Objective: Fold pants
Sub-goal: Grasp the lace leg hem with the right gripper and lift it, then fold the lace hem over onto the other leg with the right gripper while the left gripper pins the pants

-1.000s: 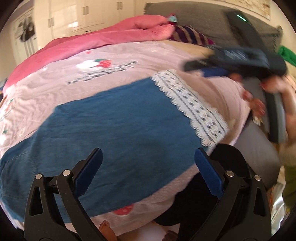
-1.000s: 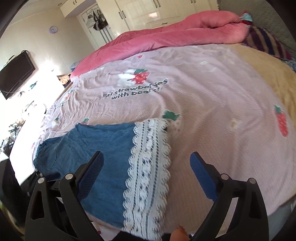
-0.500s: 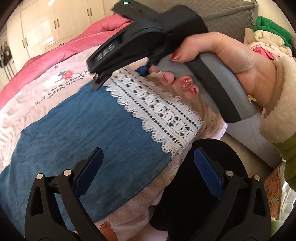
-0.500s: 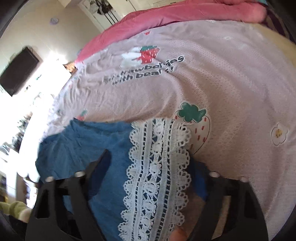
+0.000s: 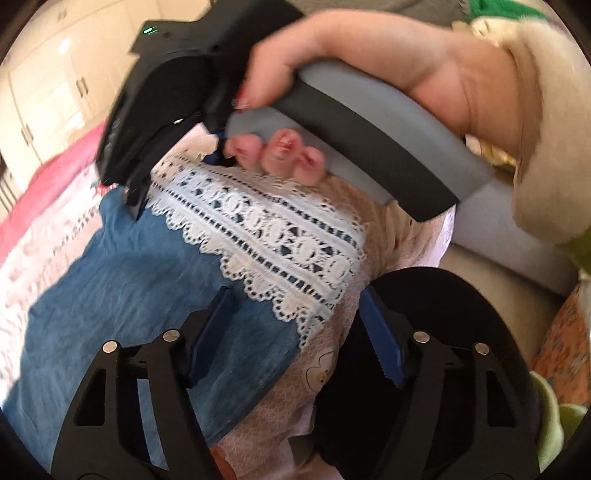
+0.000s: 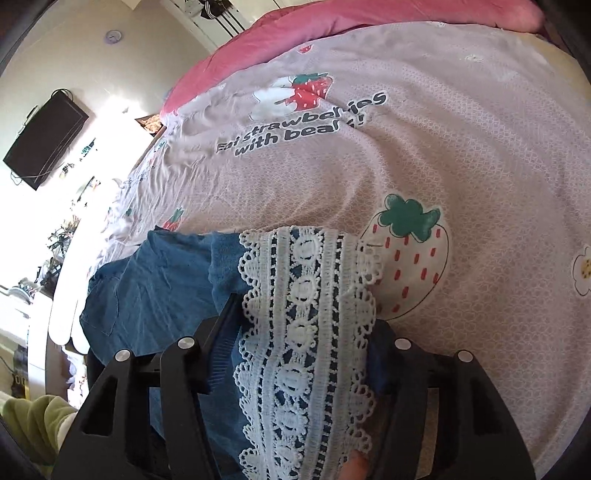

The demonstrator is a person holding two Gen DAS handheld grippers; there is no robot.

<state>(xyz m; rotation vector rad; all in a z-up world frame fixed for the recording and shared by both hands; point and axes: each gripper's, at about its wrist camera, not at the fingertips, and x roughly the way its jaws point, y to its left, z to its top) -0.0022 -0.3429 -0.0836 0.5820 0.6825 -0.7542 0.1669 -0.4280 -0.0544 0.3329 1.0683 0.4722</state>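
Note:
Blue denim pants point(image 5: 140, 295) with a white lace hem point(image 5: 280, 240) lie flat on a pink strawberry bedsheet point(image 6: 461, 147). My left gripper point(image 5: 295, 332) is partly closed, its fingers straddling the near corner of the lace hem without clamping it. My right gripper point(image 6: 303, 354) has its jaws drawn in around the far part of the lace hem point(image 6: 306, 332), with the fabric bunched between the pads. In the left wrist view the right gripper's body point(image 5: 177, 92) and the hand holding it hover over the hem.
A pink duvet point(image 6: 369, 14) is piled at the far side of the bed. A black round object point(image 5: 436, 350) sits under the bed's near edge. A TV point(image 6: 44, 140) hangs on the left wall. White wardrobes point(image 5: 55, 74) stand behind.
Both grippers moved in onto the lace hem. My right gripper's jaws narrowed around the hem; my left gripper's jaws narrowed over the hem's near corner.

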